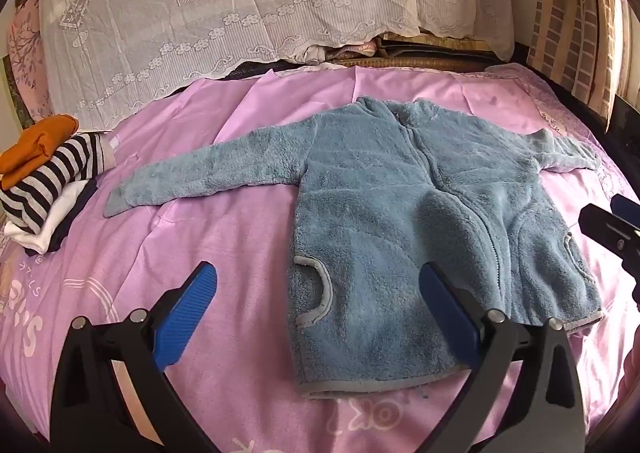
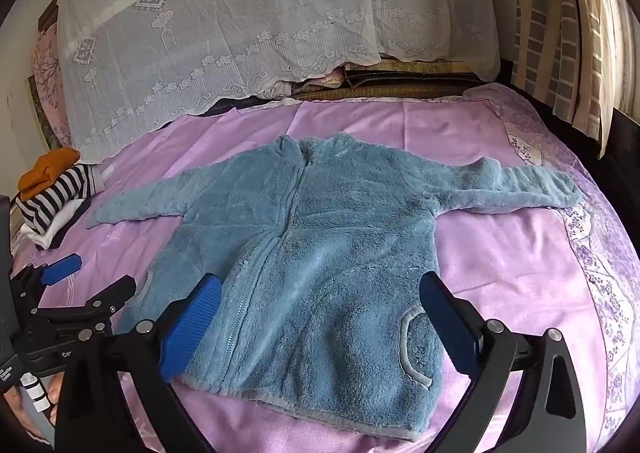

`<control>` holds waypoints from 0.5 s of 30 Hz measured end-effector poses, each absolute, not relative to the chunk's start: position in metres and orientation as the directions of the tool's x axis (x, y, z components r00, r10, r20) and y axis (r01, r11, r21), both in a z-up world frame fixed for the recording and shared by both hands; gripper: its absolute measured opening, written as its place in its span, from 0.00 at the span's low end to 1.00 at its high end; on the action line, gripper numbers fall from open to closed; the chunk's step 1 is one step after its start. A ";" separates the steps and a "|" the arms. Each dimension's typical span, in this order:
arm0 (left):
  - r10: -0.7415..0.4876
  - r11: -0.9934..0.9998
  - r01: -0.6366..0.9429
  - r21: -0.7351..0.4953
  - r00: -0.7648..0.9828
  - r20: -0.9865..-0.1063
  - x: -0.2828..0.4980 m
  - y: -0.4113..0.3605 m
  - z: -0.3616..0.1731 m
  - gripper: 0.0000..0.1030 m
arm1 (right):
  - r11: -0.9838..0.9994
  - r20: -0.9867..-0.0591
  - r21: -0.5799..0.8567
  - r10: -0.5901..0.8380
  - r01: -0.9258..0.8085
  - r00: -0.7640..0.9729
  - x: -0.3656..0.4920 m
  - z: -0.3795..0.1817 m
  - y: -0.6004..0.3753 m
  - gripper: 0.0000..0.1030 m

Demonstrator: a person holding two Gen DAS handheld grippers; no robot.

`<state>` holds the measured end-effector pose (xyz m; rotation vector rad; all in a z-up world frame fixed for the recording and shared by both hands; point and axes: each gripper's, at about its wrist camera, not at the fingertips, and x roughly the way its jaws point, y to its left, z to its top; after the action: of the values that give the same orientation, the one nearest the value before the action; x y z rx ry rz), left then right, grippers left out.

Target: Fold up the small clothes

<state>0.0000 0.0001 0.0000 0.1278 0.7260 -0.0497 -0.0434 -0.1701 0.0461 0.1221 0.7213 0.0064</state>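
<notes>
Pink cotton sheet covers the bed (image 2: pixel 500 253), smooth with printed letters near my end; it should let cloth slide a little when dragged. A white lace cover (image 1: pixel 200 21) drapes the headboard end, thin and see-through.

Spread flat on the bed, front up and zipped, lies the blue fleece jacket (image 2: pixel 320 245), both sleeves stretched out sideways, hem toward me. I judge it light, very soft and floppy, thick enough to spring back from a crease, so folds will need pressing. The plush pile should grip well between ribbed pads. I would take hold at a cuff (image 1: pixel 116 205) or at the shoulder seam, pinching both layers, and avoid the zipper (image 2: pixel 248 293), which looks stiffer. Grey binding edges the hem and the curved pockets.

At the left edge sits a small stack of folded clothes (image 1: pixel 44 181): orange, striped, white.

My left gripper (image 1: pixel 316 317) and right gripper (image 2: pixel 320 327) both hover over the hem, fingers spread wide, holding nothing.
</notes>
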 end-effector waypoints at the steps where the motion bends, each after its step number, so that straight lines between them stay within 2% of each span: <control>1: -0.002 0.991 0.090 0.099 0.747 -0.665 0.000 0.000 0.000 0.96 | 0.993 -0.658 0.114 0.048 0.037 0.751 -0.043 0.046 -0.170 0.97; 15: -0.005 0.991 0.091 0.095 0.746 -0.665 -0.001 0.000 0.000 0.96 | 0.993 -0.656 0.112 0.045 0.038 0.754 -0.044 0.046 -0.170 0.97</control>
<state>-0.0010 -0.0004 -0.0004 0.1243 0.7267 -0.0527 -0.0436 -0.1703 0.0462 0.1209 0.7176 0.0043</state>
